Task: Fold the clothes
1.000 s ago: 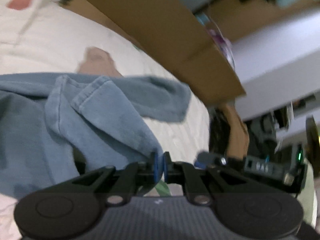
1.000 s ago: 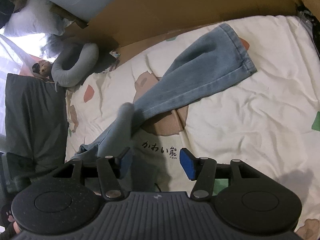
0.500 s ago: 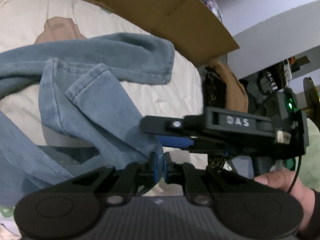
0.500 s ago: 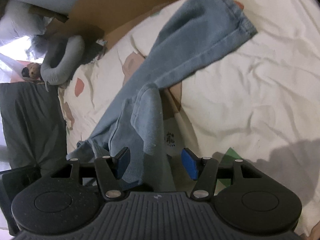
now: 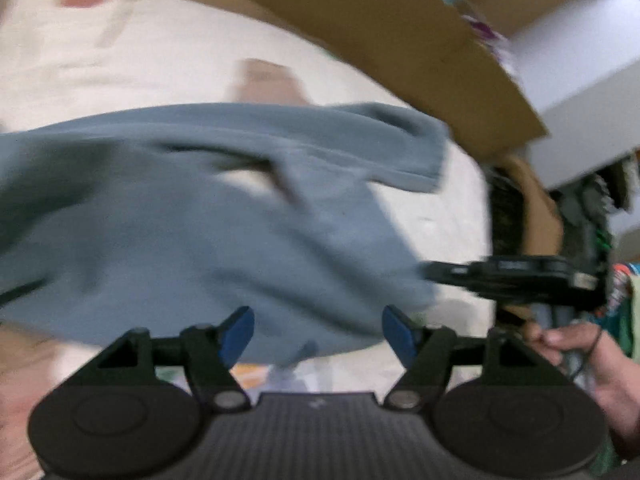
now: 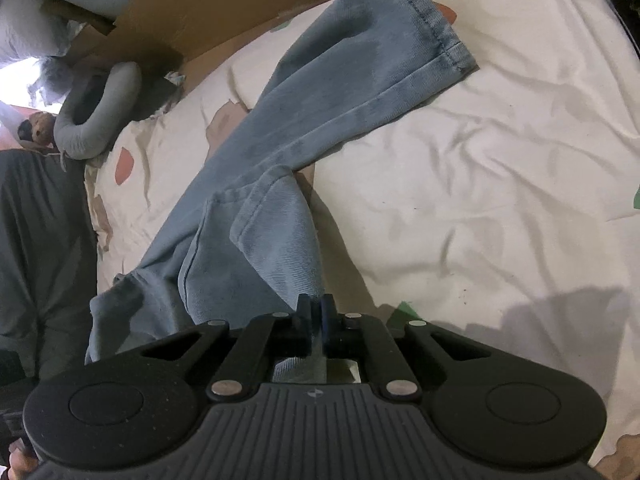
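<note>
Centrally, the blue jeans (image 6: 320,120) lie across the bed's cream printed sheet (image 6: 500,184), one leg stretched toward the far edge, its hemmed cuff flat on the sheet, a second fold doubled back toward me. My right gripper (image 6: 316,312) has just closed, its blue pads clamped on that fold of denim. My left gripper (image 5: 318,332) has just opened; its jaws stand apart with the denim (image 5: 200,220) lying beyond and between them, unpressed, in a blurred view. Beyond the bed: brown cardboard (image 6: 224,4) along the far side, a grey neck pillow (image 6: 96,120), dark grey fabric (image 6: 40,240) at left.
</note>
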A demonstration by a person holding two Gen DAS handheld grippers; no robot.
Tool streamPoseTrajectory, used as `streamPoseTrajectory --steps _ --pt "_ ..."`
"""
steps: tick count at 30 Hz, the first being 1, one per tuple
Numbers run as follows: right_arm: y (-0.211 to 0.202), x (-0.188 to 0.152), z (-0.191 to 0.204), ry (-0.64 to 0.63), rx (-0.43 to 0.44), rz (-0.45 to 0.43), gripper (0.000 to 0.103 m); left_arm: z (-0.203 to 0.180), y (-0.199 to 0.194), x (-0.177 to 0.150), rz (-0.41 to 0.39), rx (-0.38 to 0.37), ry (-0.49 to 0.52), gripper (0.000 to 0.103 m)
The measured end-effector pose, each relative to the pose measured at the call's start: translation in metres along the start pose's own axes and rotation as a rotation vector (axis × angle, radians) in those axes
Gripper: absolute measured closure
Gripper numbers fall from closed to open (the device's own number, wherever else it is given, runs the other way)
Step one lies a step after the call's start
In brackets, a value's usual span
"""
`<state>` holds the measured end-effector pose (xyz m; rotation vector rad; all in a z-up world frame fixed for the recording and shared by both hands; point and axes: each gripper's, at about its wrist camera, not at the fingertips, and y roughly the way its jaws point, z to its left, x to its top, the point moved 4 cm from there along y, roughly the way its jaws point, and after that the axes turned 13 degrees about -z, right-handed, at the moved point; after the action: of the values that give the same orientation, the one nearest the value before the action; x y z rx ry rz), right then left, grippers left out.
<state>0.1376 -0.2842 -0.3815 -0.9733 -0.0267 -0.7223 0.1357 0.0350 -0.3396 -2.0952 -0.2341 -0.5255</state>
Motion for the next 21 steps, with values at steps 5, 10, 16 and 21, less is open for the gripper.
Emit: streamPoseTrajectory --steps 5,10,16,21 --pt "0.003 0.004 0.002 -0.013 -0.011 -0.005 0.073 0.061 -0.051 -0.004 -0.039 0.146 -0.062 0.030" --pt "0.012 0.003 0.012 -0.082 -0.002 0.010 0.050 0.113 -0.104 -0.010 -0.081 0.272 -0.117 0.019" --pt "0.026 -0.004 0.013 -0.124 -0.016 0.057 0.050 0.169 -0.165 -0.024 -0.120 0.401 -0.176 0.017" --pt "0.034 -0.010 0.020 -0.211 -0.028 0.089 0.087 0.197 -0.201 -0.028 -0.183 0.479 -0.196 0.016"
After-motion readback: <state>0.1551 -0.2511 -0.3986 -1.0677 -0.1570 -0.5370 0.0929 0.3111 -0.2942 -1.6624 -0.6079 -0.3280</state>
